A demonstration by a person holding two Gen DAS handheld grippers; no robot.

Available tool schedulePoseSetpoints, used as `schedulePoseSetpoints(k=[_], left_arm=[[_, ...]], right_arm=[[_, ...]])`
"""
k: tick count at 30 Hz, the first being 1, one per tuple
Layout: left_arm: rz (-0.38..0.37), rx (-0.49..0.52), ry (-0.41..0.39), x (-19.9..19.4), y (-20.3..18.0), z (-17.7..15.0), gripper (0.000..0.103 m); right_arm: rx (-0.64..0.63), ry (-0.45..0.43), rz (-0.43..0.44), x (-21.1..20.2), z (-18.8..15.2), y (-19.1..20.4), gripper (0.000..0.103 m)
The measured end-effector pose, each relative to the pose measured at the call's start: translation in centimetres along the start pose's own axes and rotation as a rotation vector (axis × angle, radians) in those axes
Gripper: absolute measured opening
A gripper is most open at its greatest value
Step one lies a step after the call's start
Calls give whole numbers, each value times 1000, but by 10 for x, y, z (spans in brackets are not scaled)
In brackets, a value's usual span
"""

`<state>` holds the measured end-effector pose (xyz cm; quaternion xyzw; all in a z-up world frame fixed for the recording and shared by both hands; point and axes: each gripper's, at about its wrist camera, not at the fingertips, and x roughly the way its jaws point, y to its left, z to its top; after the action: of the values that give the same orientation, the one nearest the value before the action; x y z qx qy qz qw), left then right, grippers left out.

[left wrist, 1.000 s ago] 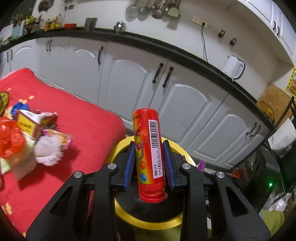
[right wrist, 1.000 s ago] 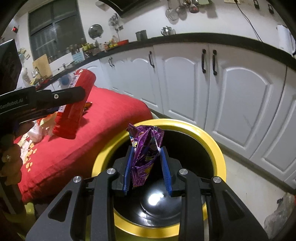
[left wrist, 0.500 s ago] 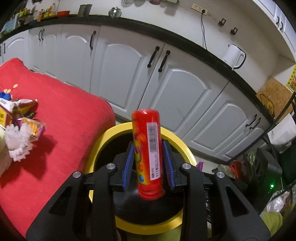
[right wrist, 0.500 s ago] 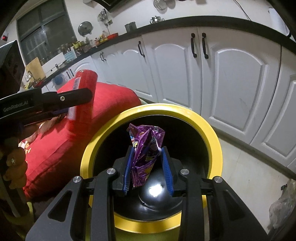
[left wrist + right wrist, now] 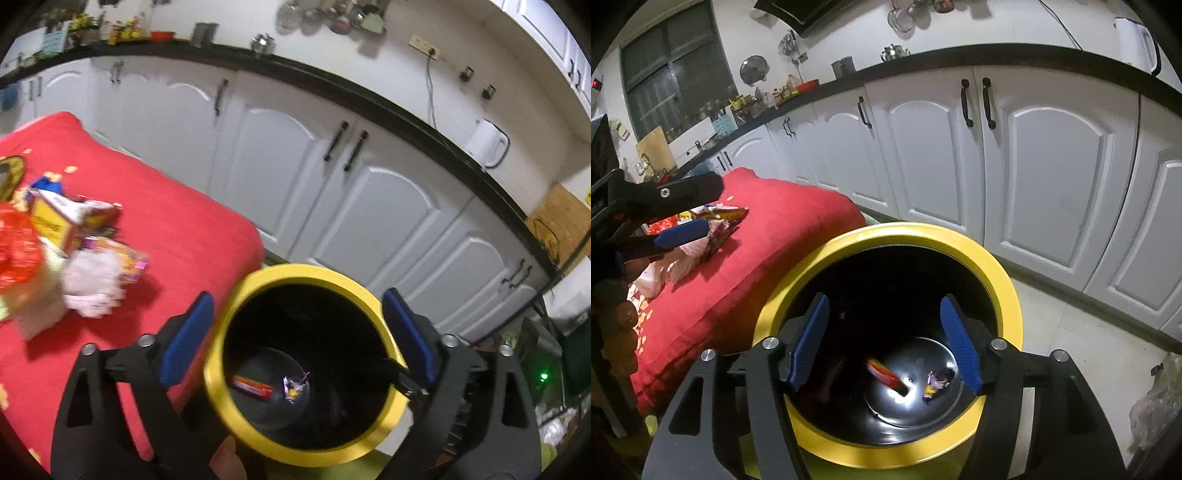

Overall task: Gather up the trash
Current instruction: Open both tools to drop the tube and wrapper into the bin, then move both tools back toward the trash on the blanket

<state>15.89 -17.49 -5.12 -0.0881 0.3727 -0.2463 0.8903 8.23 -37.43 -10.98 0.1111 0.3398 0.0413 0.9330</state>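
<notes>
A yellow-rimmed black bin (image 5: 369, 295) (image 5: 1008, 280) stands below both grippers. On its bottom lie the red candy tube (image 5: 253, 386) (image 5: 886, 374) and the purple wrapper (image 5: 294, 386) (image 5: 938, 380). My left gripper (image 5: 297, 336) hangs over the bin, its jaws opening wide with nothing between them. My right gripper (image 5: 884, 343) is also over the bin mouth, jaws opening and empty. The left gripper also shows at the left edge of the right wrist view, one blue pad (image 5: 683, 232) visible, held by a hand (image 5: 617, 321).
A red-covered table (image 5: 155, 221) (image 5: 768, 229) to the left of the bin bears more trash: a yellow box (image 5: 55, 218), a white crumpled wad (image 5: 92, 284), a red wrapper (image 5: 14, 243). White cabinets (image 5: 332, 177) run behind. A plastic bag (image 5: 1156, 402) lies on the floor at right.
Both grippers opened. The red tube dropped from the left one and the purple wrapper from the right one; both now lie on the bin's bottom.
</notes>
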Motion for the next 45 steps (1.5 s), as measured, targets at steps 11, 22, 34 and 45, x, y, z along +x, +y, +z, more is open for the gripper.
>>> schedulePoseSetpoints(k=[11, 22, 34, 45], left_arm=[[125, -25, -140, -54, 27, 4, 92], [197, -53, -236, -92, 54, 4, 92], [296, -137, -312, -127, 103, -4, 92], [400, -218, -376, -160, 148, -4, 92]], right_arm=[[-94, -85, 74, -25, 17, 44, 66], [-209, -146, 166, -40, 30, 100, 71], [-313, -156, 248, -36, 36, 151, 73], [-370, -129, 324, -13, 52, 195, 73]])
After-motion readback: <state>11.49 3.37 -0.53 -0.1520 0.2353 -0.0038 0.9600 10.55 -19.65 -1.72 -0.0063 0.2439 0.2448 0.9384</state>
